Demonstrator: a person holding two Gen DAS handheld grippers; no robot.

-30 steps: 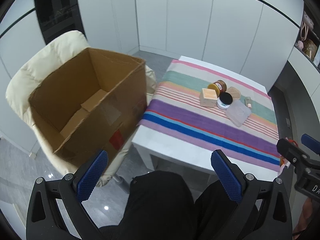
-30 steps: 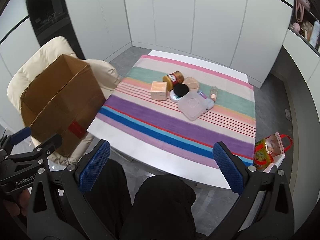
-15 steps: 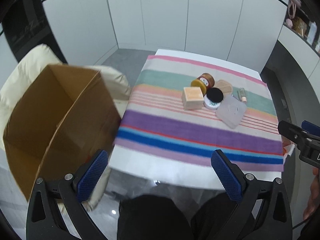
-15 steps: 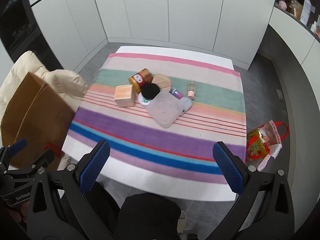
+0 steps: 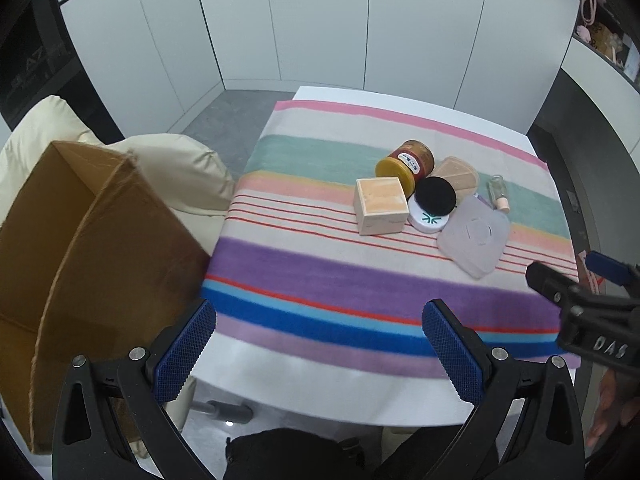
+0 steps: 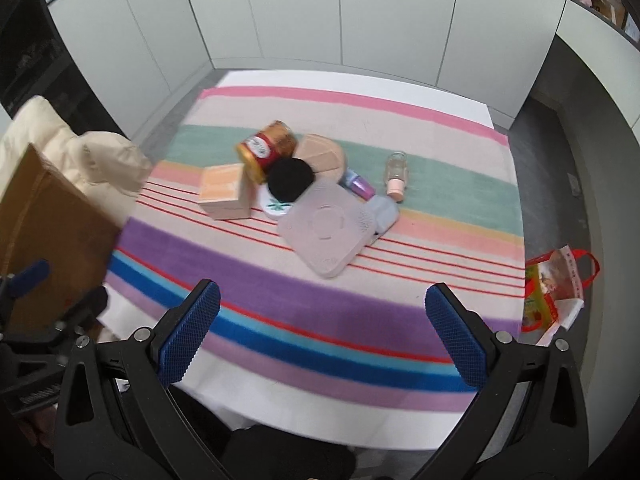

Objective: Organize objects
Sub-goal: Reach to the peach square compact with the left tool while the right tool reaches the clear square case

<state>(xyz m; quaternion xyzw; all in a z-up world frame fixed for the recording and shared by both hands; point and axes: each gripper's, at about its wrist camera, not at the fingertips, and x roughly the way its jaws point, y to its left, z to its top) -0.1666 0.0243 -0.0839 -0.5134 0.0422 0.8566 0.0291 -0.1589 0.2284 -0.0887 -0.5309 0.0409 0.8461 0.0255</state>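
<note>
Counter is sitting in a room of white cabinet walls and grey floor, carrying a striped cloth that is covering most of the top; white counter edge is showing bare along the near and far sides. Objects are clustering mid-cloth, right of centre: peach cube box, red-gold jar lying on its side behind it, black-lidded white tin touching the box, tan wedge case behind the tin, flat translucent square lid overlapping the tin's near edge, small glass bottle lying just beside the pile, and a purple tube half hidden by the lid.

Left gripper is hovering over the near counter edge, fingers standing wide apart, gripping nothing. Right gripper is hovering likewise, fingers wide apart and bare.

Open cardboard box is resting on a cream chair just beside the counter's left edge. Near half of the cloth is lying free for moving. Red-handled bag is lying on the floor off the right edge. Person's dark-clothed legs are showing below the near edge.
</note>
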